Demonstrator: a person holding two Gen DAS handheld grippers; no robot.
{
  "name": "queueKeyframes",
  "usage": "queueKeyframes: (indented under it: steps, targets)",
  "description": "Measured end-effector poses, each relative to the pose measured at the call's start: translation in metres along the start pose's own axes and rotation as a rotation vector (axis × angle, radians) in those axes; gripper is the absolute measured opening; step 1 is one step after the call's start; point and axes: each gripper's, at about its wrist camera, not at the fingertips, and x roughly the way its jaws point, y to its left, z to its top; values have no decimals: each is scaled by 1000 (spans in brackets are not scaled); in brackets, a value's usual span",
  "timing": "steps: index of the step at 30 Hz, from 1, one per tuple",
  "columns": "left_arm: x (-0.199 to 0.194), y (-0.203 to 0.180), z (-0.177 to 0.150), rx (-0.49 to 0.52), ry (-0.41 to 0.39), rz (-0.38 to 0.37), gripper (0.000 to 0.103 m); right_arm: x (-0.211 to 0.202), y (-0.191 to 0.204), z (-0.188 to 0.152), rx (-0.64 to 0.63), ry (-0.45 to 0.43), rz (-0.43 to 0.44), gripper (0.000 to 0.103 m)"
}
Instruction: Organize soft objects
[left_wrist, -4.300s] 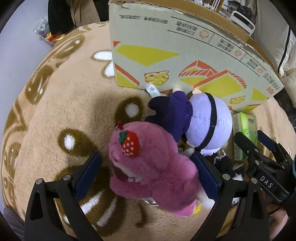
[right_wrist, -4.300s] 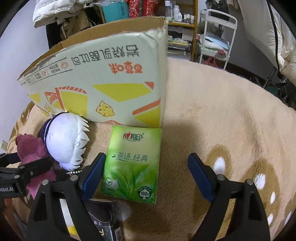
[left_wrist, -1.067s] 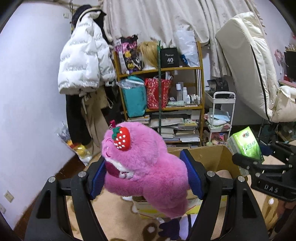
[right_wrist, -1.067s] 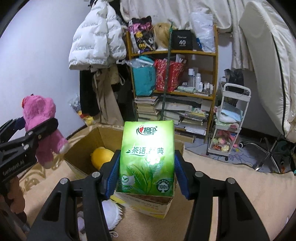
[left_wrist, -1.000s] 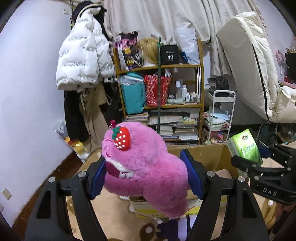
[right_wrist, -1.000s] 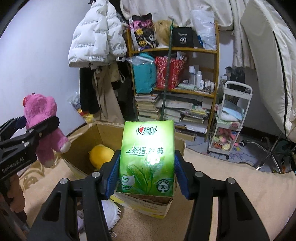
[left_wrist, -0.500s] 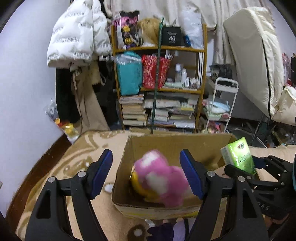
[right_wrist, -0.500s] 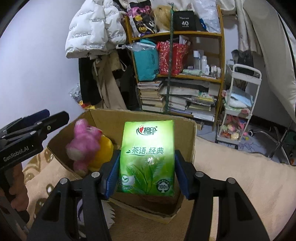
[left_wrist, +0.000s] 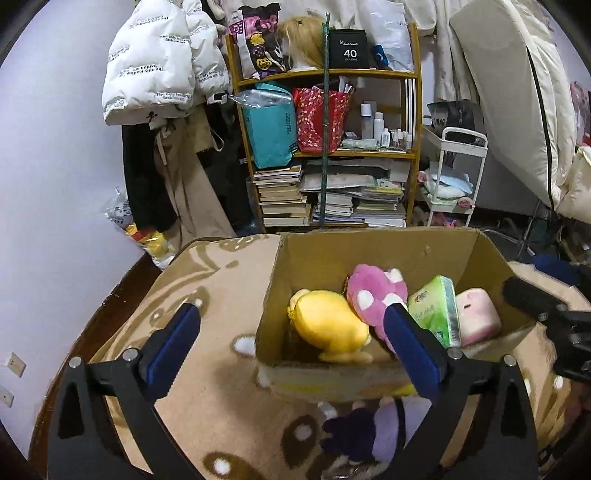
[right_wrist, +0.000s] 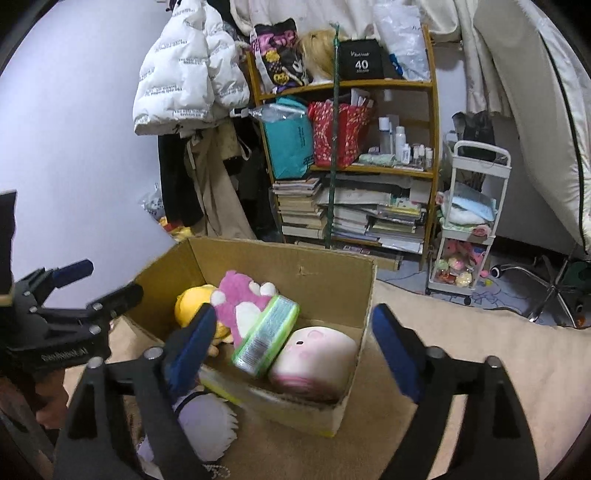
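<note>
- Nearest, the left tool (left_wrist: 291, 341) is held above the near wall of the cardboard box (left_wrist: 332, 373); its jaws are opening and nothing is found between them, which fits a release made straight over the opening.
- The right tool (right_wrist: 293, 339) is likewise held over the box's near edge, jaws opening, with nothing between the pads, the drop being left to gravity.
- Outside the box, against its near wall on the rug (left_wrist: 207, 295), a purple-and-lilac doll (left_wrist: 373, 432) is left lying; by judgement it remains to be put away.
- Inside the box, the yellow plush (left_wrist: 328, 332) lies at its left end.
- Just right of it, touching, the pink plush (left_wrist: 373, 295) is seen tipped over, its white-padded feet turned up and toward the box's far wall, its long axis running near to far.
- Right of that, the green tissue pack (right_wrist: 266, 338) is wedged on edge, tilted, leaning on the pink plush; its long axis runs from the box's near wall up toward the far wall.
- At the right end, touching the pack, a pale pink cushion-like toy (right_wrist: 314, 363) rests.
- Beyond the box, a bookshelf (left_wrist: 332, 147) is seen.
</note>
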Motion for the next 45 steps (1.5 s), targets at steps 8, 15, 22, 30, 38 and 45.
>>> queueKeyframes:
  steps: [8,15,22,30,38,45]
  targets:
    - [-27,9,-12,-7,44,0,99,-33,8,-8,0,12,-18,95]
    - [-58,18,-21,-7,56,46,99,-62,22,-16,-6,10,-23,95]
    - [-85,32,-40,-55,90,39,99,-89,40,-29,-22,12,-25,95]
    - [-108,38,-58,-69,133,37,99,-111,60,-50,-51,26,-23,95]
    - [-124,35,-72,-49,156,36,99,-125,73,-62,-63,33,-27,95]
    - [-111,33,-78,-41,199,28,99,-119,74,-71,-51,41,-59,95]
